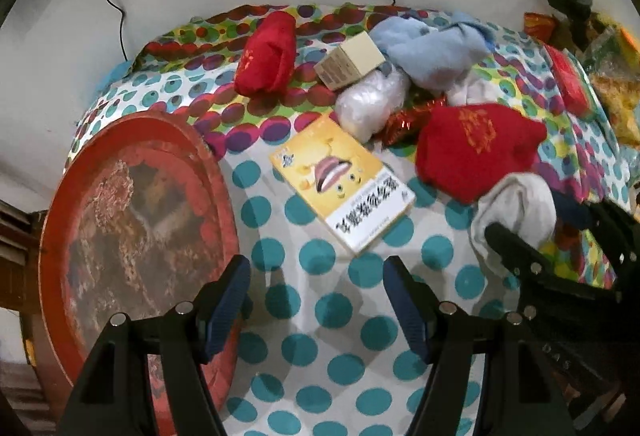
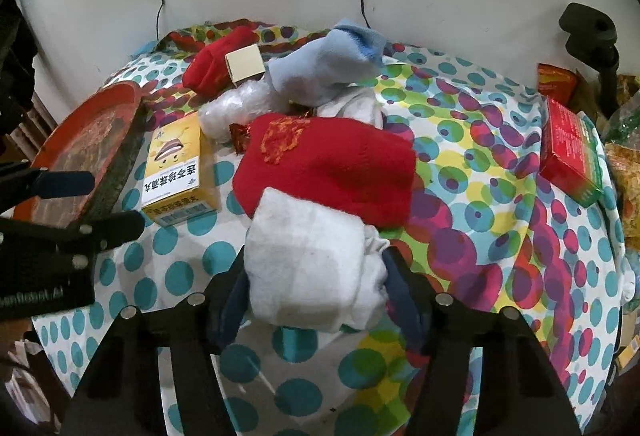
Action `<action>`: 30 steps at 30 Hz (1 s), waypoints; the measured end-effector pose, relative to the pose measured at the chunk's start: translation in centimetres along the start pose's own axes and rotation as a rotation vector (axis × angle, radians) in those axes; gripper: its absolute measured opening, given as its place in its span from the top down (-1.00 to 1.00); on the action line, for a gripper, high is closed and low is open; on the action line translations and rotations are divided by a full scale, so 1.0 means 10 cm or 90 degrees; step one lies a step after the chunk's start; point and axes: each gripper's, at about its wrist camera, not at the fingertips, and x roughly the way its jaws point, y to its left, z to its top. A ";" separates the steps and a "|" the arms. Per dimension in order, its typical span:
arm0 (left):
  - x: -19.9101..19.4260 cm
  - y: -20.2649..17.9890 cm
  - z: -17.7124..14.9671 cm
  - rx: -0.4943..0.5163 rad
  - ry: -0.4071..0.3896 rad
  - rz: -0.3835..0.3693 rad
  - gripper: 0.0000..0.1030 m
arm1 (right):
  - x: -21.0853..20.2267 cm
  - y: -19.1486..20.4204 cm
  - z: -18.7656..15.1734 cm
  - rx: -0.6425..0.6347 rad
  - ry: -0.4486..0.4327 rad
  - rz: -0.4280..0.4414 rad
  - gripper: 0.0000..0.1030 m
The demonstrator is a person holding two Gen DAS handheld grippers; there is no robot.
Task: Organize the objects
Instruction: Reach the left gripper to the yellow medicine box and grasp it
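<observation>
A folded white sock (image 2: 308,256) sits between the fingers of my right gripper (image 2: 316,296), whose pads press on both its sides; it lies against a red sock (image 2: 332,171) with gold embroidery. In the left wrist view the same white sock (image 1: 516,203) shows at the right in the right gripper (image 1: 556,232). My left gripper (image 1: 316,300) is open over the dotted cloth with nothing between its fingers, beside a round red tray (image 1: 132,228). A yellow box (image 1: 344,179) lies just ahead of it.
Further back lie a second red sock (image 1: 268,55), a small beige box (image 1: 352,61), a light blue sock (image 1: 432,47), crumpled clear plastic (image 1: 368,103) and a red foil wrapper (image 1: 412,119). A red carton (image 2: 568,151) and snack bags line the right edge. A wall with cables stands behind.
</observation>
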 end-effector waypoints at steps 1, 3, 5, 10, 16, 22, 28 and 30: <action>0.01 0.02 0.03 -0.009 0.001 -0.005 -0.37 | 0.00 -0.01 0.00 0.000 -0.001 0.000 -0.11; 0.00 0.03 0.07 -0.019 -0.001 -0.014 -0.37 | 0.00 -0.03 0.01 -0.002 -0.009 -0.003 -0.09; 0.00 0.04 0.12 -0.038 0.002 -0.025 -0.37 | 0.01 -0.03 0.02 -0.010 -0.015 -0.011 -0.08; 0.03 -0.02 0.25 -0.068 0.018 -0.054 -0.37 | 0.06 -0.06 0.03 -0.023 -0.024 -0.016 -0.09; 0.17 0.05 0.41 -0.143 0.047 -0.066 -0.37 | 0.11 -0.10 -0.04 -0.021 -0.025 0.003 -0.21; 0.29 0.08 0.50 -0.185 0.062 -0.048 -0.38 | 0.12 -0.11 -0.08 -0.030 -0.039 0.003 -0.23; 0.46 0.05 0.54 -0.216 0.090 -0.051 -0.38 | 0.15 -0.08 -0.12 -0.048 -0.051 -0.010 -0.33; 0.52 0.07 0.55 -0.235 0.097 -0.049 -0.38 | 0.15 -0.08 -0.11 -0.050 -0.050 -0.013 -0.33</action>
